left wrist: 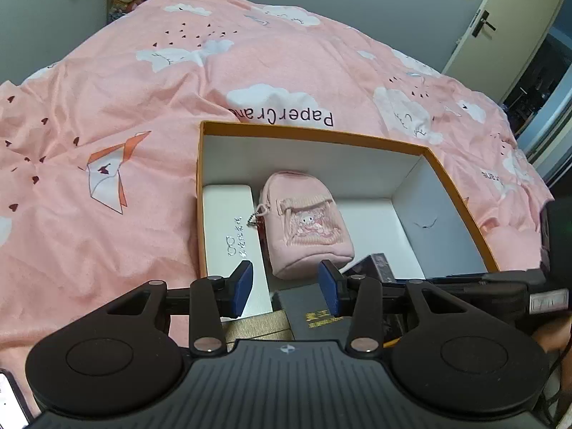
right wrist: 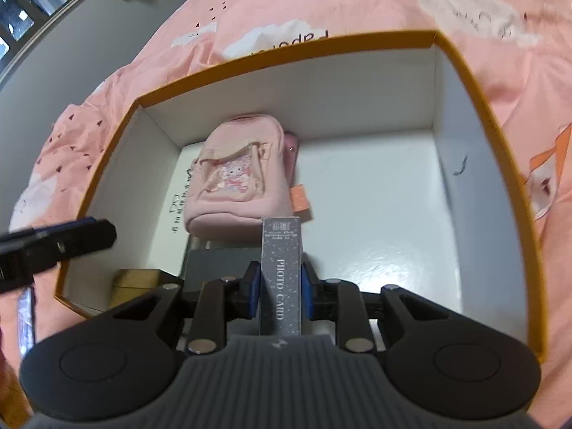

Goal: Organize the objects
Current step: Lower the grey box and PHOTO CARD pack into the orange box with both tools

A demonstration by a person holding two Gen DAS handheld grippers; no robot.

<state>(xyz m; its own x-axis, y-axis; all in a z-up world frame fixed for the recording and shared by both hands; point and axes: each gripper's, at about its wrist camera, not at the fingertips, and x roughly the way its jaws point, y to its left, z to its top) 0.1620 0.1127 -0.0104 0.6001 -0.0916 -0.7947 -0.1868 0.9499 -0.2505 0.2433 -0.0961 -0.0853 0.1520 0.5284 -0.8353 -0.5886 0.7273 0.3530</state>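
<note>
Box [right wrist: 475,82]: orange-rimmed, white inside, lay open on the pink bedspread [left wrist: 118,107].
Right gripper [right wrist: 278,295]: clamped on a grey photo card box [right wrist: 281,268], over the open box.
Left gripper [left wrist: 287,287]: jaws apart, nothing between.
Pink pouch [left wrist: 307,225]: inside, beside the white case [left wrist: 232,236].

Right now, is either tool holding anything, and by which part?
The right tool grips the grey photo card box by its long sides, near the close end. The left tool is open, holding nothing.

Dark box [left wrist: 314,316] and gold box [left wrist: 257,325] mostly hidden under left gripper [left wrist: 287,287]; phone [left wrist: 10,400] cropped at frame edge; white case [right wrist: 178,193] print unreadable.
</note>
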